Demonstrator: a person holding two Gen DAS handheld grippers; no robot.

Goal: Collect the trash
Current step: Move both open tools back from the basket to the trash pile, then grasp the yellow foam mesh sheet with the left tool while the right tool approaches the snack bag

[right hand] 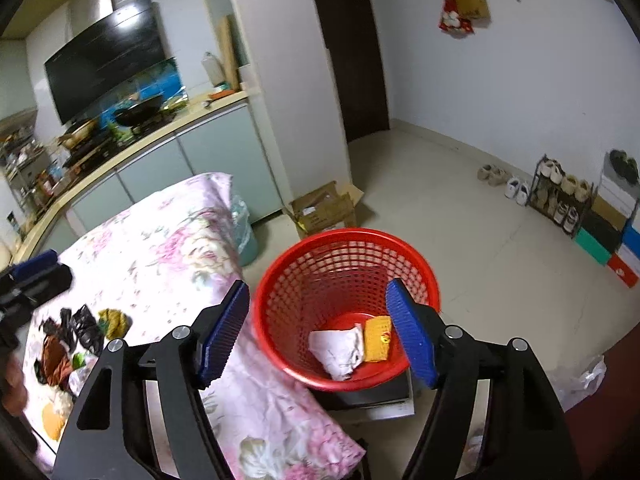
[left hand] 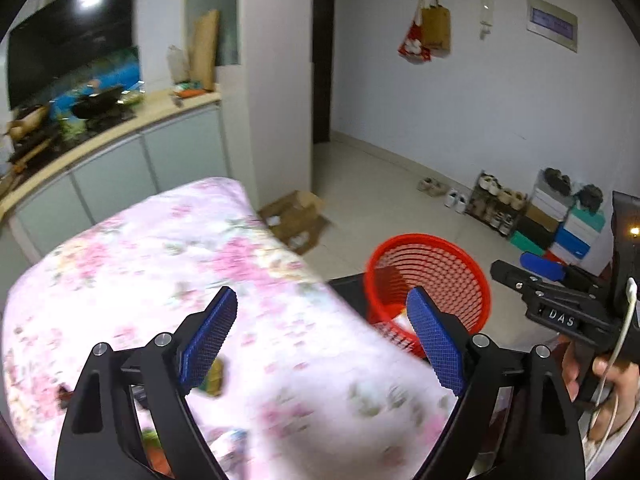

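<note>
Trash is in two places: a crumpled white paper (right hand: 338,354) and a yellow packet (right hand: 377,338) lie in the bottom of the red basket (right hand: 280,280), and a heap of dark wrappers (right hand: 76,330) and scraps waits on the worktop under its pink floral cloth (right hand: 160,240).

My left tool (left hand: 322,344) stands wide open and empty over the cloth, and my right tool (right hand: 318,332) hangs open and empty above the basket mouth.

My worry is the cloth. It lies loose and rumpled, so a fingertip closing on a thin wrapper may pinch fabric as well and drag the whole heap along, perhaps off the edge. The wrappers look light and slippery, so one could slip out on the way over and land on the floor beside the basket. The basket sits on a dark box (right hand: 376,394) just beside the worktop corner, and a careless knock on its rim might tip it.

Around me is a small kitchen: pale tiled floor (right hand: 460,208), a counter with a wok (right hand: 138,114) under a black hood (right hand: 104,64), an open cardboard box (right hand: 324,208), a dark door (right hand: 348,48), and a shoe rack (right hand: 560,196) along the far wall.
</note>
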